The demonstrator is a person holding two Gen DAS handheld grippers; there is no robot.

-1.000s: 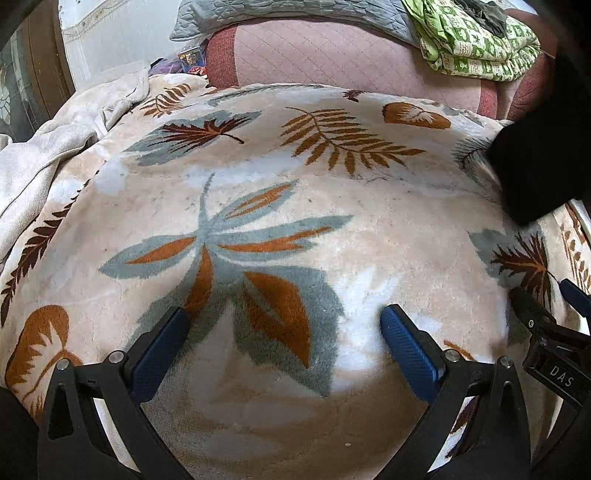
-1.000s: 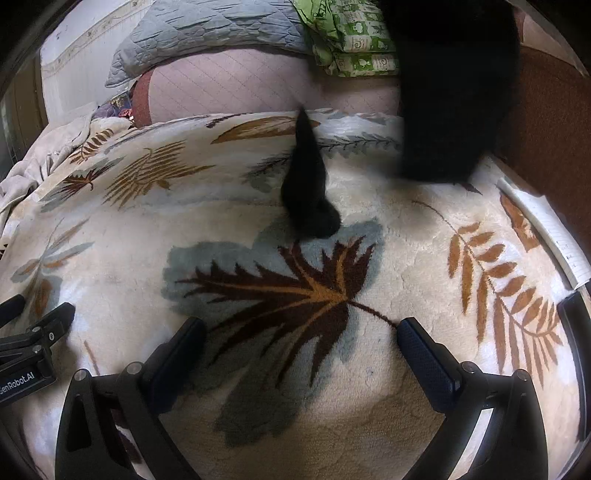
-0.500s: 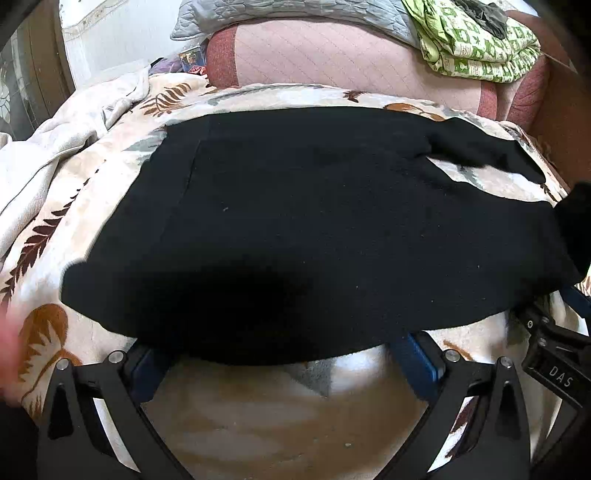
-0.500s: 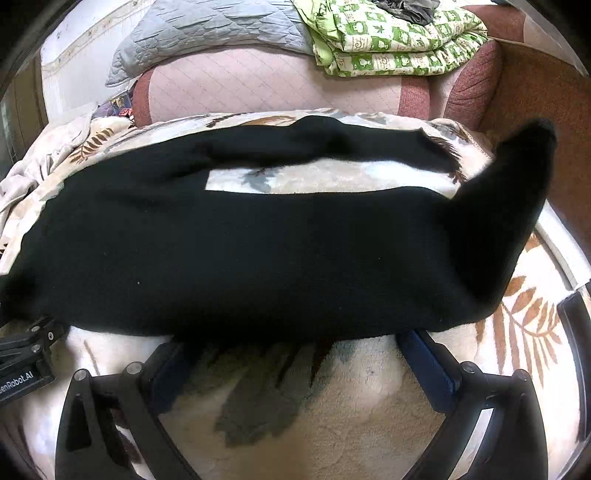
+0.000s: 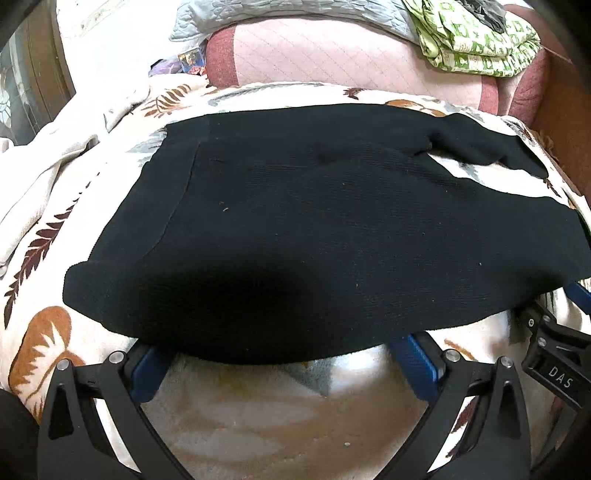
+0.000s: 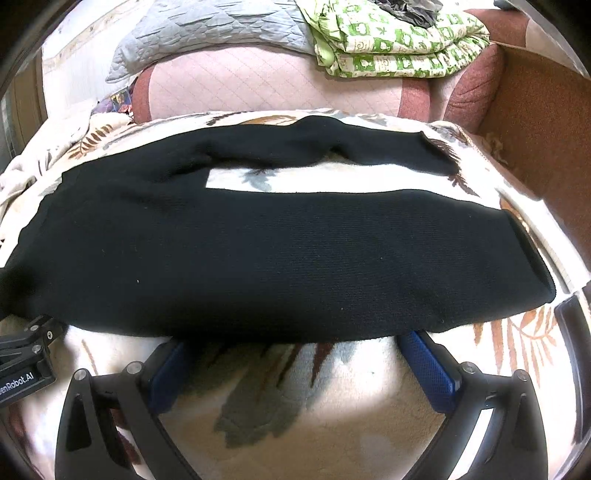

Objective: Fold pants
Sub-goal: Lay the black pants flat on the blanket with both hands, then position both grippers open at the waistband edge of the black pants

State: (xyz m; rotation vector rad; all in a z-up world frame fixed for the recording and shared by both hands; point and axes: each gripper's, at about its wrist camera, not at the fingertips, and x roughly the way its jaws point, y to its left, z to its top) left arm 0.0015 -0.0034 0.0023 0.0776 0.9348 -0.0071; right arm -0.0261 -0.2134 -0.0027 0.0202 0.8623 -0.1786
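Observation:
Black pants [image 5: 295, 229] lie spread flat on the leaf-patterned blanket [image 5: 258, 413], waistband at the left, two legs running right with a gap between them [image 6: 314, 179]. In the right wrist view the pants [image 6: 277, 258] fill the middle. My left gripper [image 5: 284, 354] is open and empty, its blue fingertips [image 5: 417, 363] tucked at the pants' near edge. My right gripper [image 6: 299, 354] is open and empty at the near edge of the front leg; its fingertips [image 6: 424, 363] are partly hidden by cloth.
A pink sofa back [image 5: 332, 55] runs along the far side, with a grey quilt [image 6: 207, 33] and a folded green-and-white blanket [image 6: 391, 40] on top. A brown wooden panel [image 6: 546, 129] stands at the right. Each gripper shows at the other view's edge [image 5: 554, 369].
One second ago the blanket was bare and the pants were in the air at the right. They dropped and spread out half a second ago, and the far leg end has since settled flat.

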